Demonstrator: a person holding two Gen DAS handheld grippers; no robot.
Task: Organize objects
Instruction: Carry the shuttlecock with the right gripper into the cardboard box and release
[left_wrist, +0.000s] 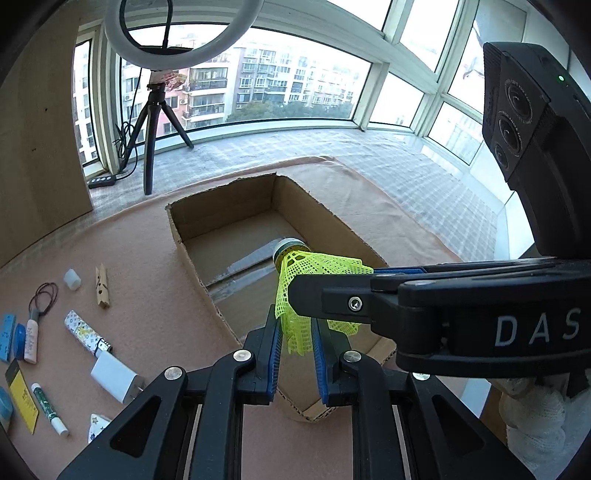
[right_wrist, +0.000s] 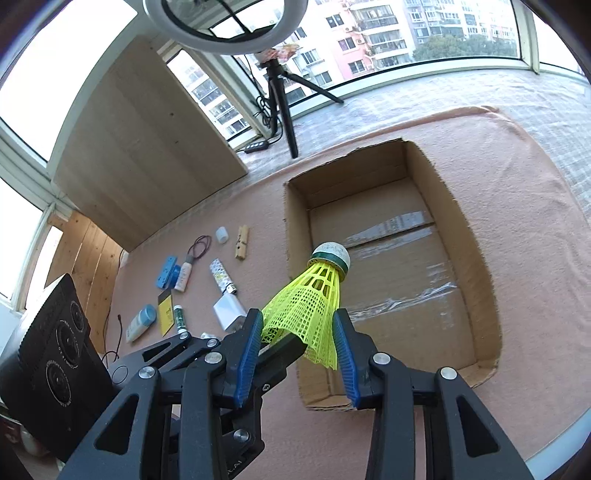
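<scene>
Yellow plastic mesh, my shuttlecock looks featherlight and easily crushed, so gripping the skirt gently seems right. My left claw and right claw both pinch its skirt, cork tip pointing ahead, above the cardboard box mid-worktop.

White ring light on a black tripod at the far left, black cable remote by its feet, light wooden panel on the left, wide windows behind, apartment blocks outside, pink cloth covering the table
</scene>
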